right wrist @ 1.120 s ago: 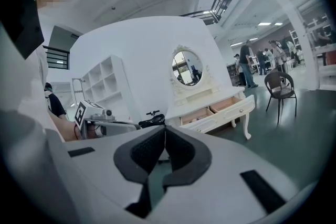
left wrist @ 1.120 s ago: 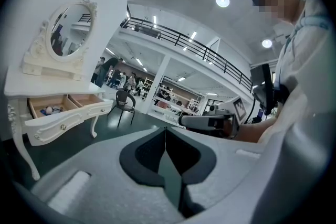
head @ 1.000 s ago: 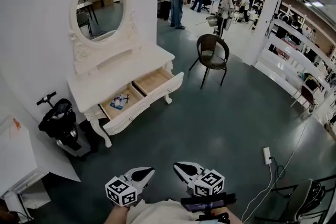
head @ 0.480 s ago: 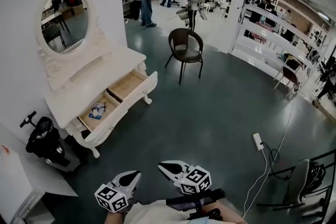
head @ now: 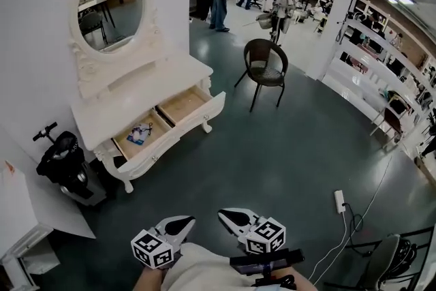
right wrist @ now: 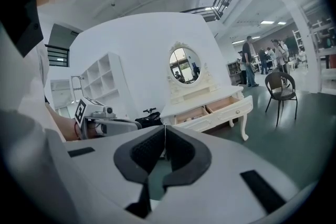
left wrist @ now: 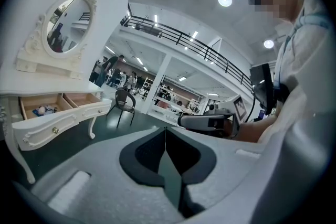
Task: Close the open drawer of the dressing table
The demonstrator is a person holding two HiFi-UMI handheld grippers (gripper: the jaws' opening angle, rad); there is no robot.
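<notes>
though open, drawer (head: 176, 138) beyond left claw (head: 188, 219)

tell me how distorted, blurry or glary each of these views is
Head view: wide-angle bend, the pillar leans, but the dressing table and its open drawer are sharp and evenly lit. Left gripper view: strong fisheye with black corners, a ceiling lamp blown out, and the left gripper looming large in front. Right gripper view: same fisheye ring, the right gripper large, the dressing table small but clear.

Head view down, gripper views fwd (share dressing table (head: 136, 102)).
</notes>
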